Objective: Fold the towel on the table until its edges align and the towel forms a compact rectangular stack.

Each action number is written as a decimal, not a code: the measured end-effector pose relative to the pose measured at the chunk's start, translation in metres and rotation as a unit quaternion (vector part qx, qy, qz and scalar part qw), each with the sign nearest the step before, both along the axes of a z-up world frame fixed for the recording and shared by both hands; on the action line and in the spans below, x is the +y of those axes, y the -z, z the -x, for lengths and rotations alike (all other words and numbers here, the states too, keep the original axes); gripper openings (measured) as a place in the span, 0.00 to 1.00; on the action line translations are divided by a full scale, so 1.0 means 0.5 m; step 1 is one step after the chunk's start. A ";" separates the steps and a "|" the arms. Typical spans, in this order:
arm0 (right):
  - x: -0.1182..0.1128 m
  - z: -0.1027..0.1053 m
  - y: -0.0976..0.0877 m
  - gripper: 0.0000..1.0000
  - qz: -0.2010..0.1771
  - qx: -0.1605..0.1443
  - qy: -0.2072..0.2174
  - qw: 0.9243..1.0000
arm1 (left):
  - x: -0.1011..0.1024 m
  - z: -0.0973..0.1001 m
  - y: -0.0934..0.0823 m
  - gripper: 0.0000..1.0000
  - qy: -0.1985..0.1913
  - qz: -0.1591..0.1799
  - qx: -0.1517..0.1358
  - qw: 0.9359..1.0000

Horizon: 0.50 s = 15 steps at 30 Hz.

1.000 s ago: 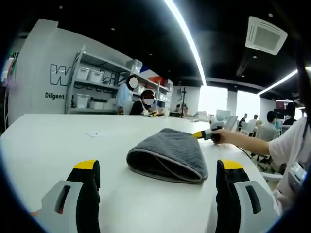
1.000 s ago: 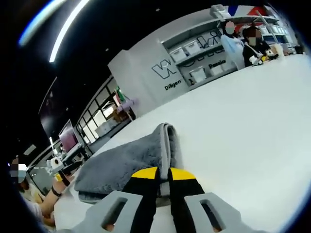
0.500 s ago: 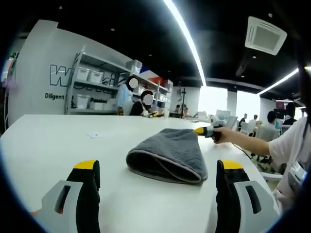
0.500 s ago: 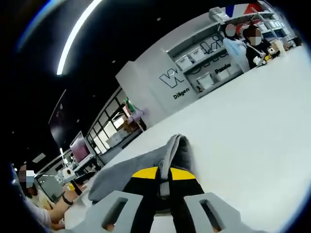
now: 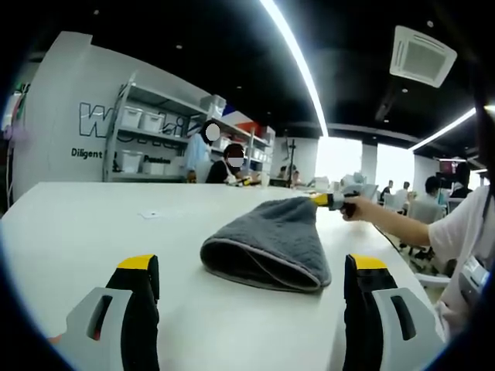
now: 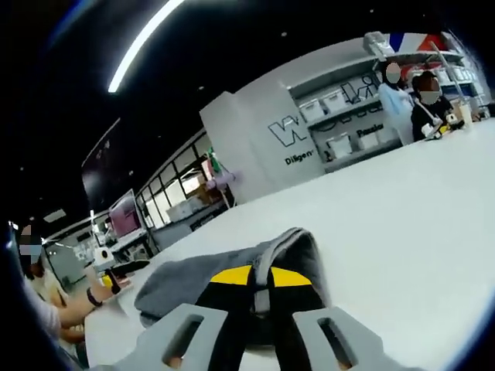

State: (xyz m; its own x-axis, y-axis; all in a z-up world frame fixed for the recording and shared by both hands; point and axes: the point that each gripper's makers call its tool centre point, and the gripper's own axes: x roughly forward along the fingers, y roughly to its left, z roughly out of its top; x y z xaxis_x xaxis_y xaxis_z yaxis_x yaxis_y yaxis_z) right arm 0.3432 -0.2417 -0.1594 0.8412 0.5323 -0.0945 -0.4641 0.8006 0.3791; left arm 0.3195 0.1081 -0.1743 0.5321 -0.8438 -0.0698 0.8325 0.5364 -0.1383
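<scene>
A grey towel (image 5: 271, 239) lies folded over on the white table (image 5: 85, 224), its rounded fold facing me. My left gripper (image 5: 253, 264) hovers in front of it, open, with nothing between its wide-apart jaws. Beyond the towel, my right gripper (image 5: 329, 201) pinches the far corner and holds it slightly off the table, with a hand and forearm behind it. In the right gripper view, the right gripper (image 6: 261, 276) is shut on the towel's pale hemmed edge (image 6: 267, 259). From there the towel (image 6: 193, 278) spreads left and down over the table (image 6: 410, 232).
A small white tab (image 5: 148, 214) lies on the table to the left. Shelves with white bins (image 5: 147, 139) and people stand beyond the far edge. A person's sleeve (image 5: 464, 232) is at the right, and a hand (image 6: 97, 297) rests near the table's left end.
The right gripper has lifted the towel's far corner a little and moved away from the left gripper. The right gripper view has tilted. The left gripper has stayed still.
</scene>
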 end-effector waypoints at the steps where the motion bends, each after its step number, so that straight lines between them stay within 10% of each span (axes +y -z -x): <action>1: 0.002 0.000 -0.004 0.03 0.004 -0.004 -0.002 1.000 | -0.001 0.001 0.001 0.98 0.000 0.000 0.000 1.000; 15: 0.050 0.010 -0.041 0.03 0.071 -0.048 -0.019 0.996 | -0.002 0.003 0.002 0.98 0.001 0.000 0.001 1.000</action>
State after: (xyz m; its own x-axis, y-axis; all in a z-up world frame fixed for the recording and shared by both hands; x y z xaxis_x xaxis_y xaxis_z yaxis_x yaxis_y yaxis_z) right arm 0.3380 -0.2169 -0.1387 0.8296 0.5509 -0.0912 -0.5237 0.8243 0.2152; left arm 0.3178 0.1071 -0.1754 0.5306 -0.8446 -0.0712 0.8329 0.5352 -0.1408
